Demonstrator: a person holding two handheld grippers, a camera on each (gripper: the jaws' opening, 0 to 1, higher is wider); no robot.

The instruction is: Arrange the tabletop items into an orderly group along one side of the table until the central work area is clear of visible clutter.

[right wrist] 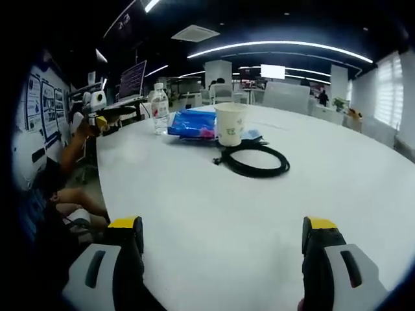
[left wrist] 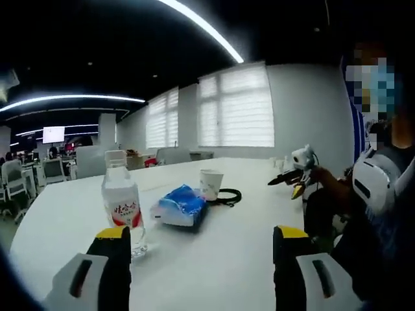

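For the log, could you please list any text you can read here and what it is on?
Bottle label: red with white characters, too blurred to read.
Cup: small green mark, unreadable.
Blue packet: no legible text.
Wall posters: print too small.

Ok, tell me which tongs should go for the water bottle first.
Left, probably. In the left gripper view the water bottle stands just beyond the open left tongs, by one jaw tip. From the open right tongs the bottle sits far across the table, behind the cable and cup.
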